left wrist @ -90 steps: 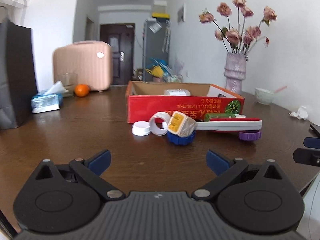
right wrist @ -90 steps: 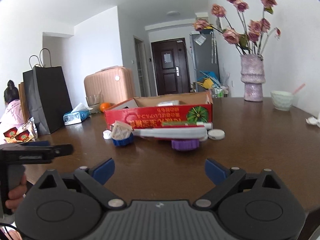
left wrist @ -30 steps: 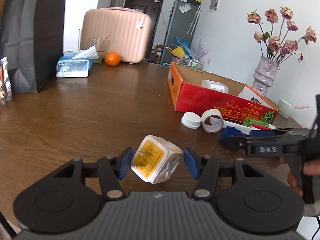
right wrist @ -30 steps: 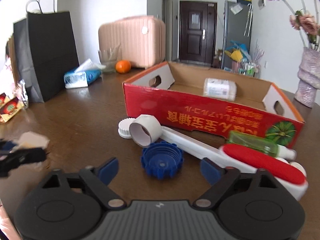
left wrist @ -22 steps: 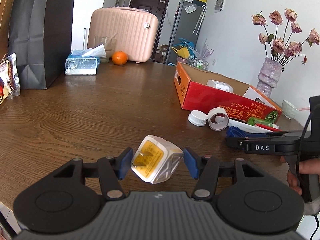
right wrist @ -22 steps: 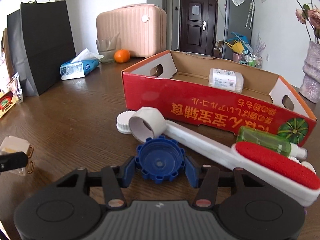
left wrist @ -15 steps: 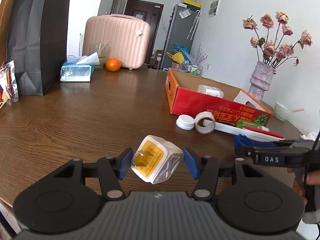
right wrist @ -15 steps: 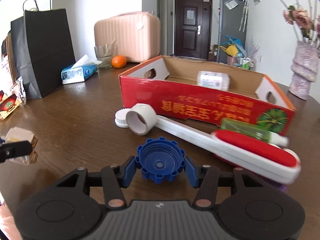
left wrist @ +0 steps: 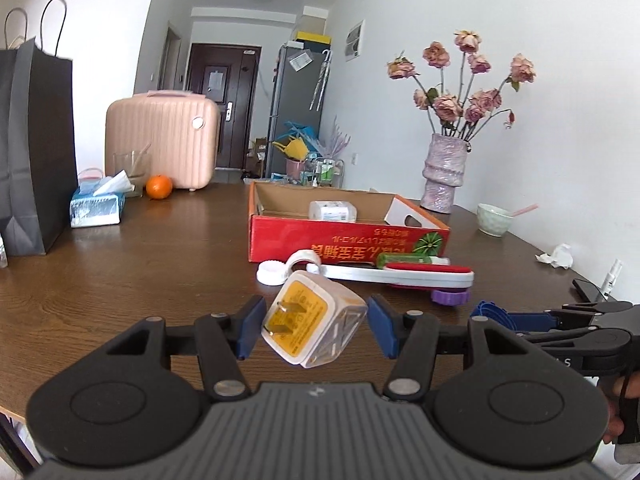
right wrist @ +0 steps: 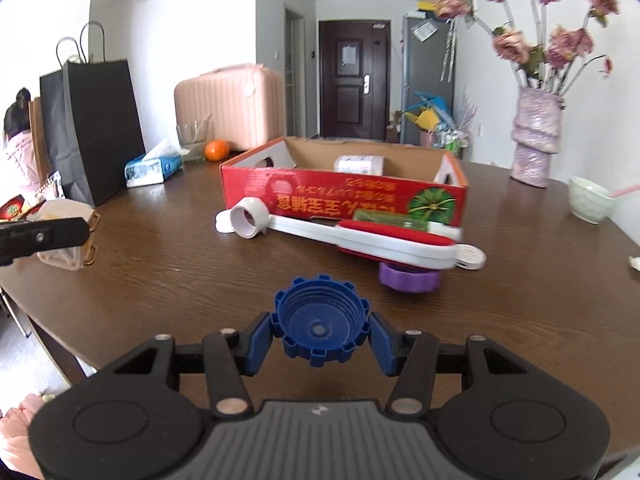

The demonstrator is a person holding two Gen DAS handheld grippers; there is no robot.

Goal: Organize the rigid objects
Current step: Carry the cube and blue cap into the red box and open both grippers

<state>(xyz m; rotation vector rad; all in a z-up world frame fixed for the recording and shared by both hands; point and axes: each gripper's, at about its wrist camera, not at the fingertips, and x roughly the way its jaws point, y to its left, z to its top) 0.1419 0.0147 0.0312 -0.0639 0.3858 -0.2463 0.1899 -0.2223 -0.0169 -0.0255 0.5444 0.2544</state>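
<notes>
With the yellow-faced plug adapter (left wrist: 314,318) clamped in the left gripper (left wrist: 316,326) and the blue cap (right wrist: 321,322) in the right gripper (right wrist: 321,338), both above the tabletop (left wrist: 160,264), each should be carried over the red box (left wrist: 348,236) wall before its jaws are released.

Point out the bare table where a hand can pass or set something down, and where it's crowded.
Bare wood lies between the tissue pack and the red box, reaching the near table edge. Crowded: along the box's front, with the lint brush, white cap and purple cap.
</notes>
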